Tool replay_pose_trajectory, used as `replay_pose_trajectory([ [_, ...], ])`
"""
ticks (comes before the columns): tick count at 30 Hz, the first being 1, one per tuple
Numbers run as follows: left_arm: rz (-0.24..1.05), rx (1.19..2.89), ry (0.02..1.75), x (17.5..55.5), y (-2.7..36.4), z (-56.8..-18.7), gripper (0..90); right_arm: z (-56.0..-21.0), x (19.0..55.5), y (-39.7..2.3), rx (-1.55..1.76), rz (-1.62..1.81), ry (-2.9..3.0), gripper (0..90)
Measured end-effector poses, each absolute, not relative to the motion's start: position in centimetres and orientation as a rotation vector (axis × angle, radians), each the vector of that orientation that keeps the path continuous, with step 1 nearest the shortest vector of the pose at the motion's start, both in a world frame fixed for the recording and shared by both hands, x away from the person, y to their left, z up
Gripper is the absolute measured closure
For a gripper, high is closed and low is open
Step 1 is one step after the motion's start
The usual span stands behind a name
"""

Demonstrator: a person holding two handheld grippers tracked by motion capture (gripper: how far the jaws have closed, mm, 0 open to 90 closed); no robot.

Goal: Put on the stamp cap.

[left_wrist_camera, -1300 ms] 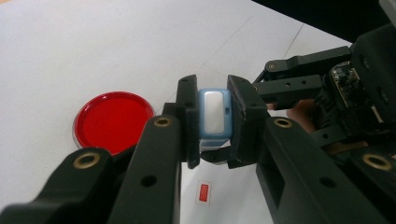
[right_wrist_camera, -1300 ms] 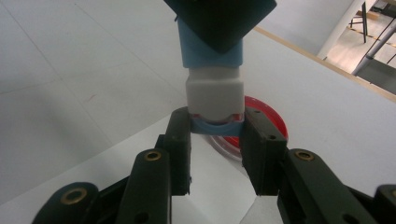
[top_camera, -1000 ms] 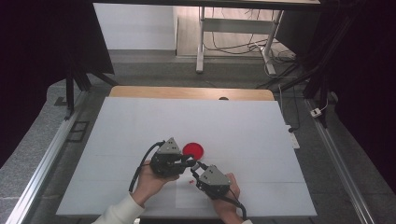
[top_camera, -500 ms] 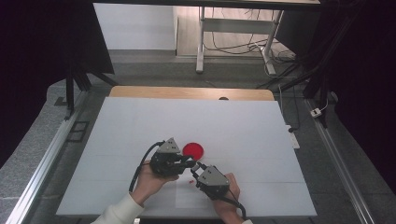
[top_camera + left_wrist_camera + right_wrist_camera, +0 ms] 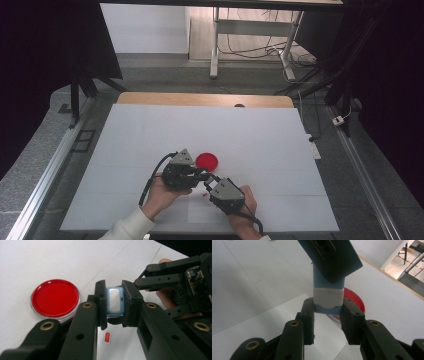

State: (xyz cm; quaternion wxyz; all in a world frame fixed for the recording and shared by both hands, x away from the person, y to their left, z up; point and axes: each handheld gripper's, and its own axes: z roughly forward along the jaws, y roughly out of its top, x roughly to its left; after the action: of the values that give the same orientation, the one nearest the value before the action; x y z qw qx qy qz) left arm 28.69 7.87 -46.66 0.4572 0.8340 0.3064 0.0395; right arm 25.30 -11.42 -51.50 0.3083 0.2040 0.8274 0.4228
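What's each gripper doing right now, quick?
Left gripper: shut on the small blue-and-white case.
Right gripper: shut on the same case's other end.

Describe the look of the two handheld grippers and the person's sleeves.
Both the left gripper and the right gripper are black, with jointed two-jaw linkages, brass-coloured pivot pins, a grey three-cornered plate on top and a trailing black cable. The left sleeve is white.

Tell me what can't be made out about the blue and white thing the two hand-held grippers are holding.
- High view: the blue and white object is hidden between the left hand-held gripper and the right hand-held gripper.
- Right gripper view: its upper end is covered by the left hand-held gripper's black body.
- Left gripper view: its far end sits behind the jaws; the small red label on the table is too small to read.
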Motion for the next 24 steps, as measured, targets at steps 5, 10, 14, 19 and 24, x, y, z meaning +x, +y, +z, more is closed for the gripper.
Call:
replay_pose_trajectory([
  [5, 0.087, 2.049, 0.762, 28.71, 7.87, -46.77, 76.0, -51.61, 25.37, -11.55, 0.545, 1.135, 2.194, 64.6],
  [10, 0.064, 2.035, 0.766, 28.78, 8.02, -46.73, 76.0, -51.57, 25.43, -11.83, 0.537, 1.163, 2.197, 64.5],
  [14, 0.062, 2.043, 0.764, 28.82, 8.03, -46.77, 76.1, -51.53, 25.43, -11.81, 0.531, 1.161, 2.203, 64.4],
  [19, 0.057, 2.046, 0.763, 28.83, 8.03, -46.83, 76.0, -51.61, 25.39, -11.74, 0.521, 1.147, 2.205, 64.4],
  [24, 0.035, 2.028, 0.765, 28.88, 8.19, -46.79, 76.1, -51.44, 25.3, -11.84, 0.513, 1.152, 2.2, 64.4],
])
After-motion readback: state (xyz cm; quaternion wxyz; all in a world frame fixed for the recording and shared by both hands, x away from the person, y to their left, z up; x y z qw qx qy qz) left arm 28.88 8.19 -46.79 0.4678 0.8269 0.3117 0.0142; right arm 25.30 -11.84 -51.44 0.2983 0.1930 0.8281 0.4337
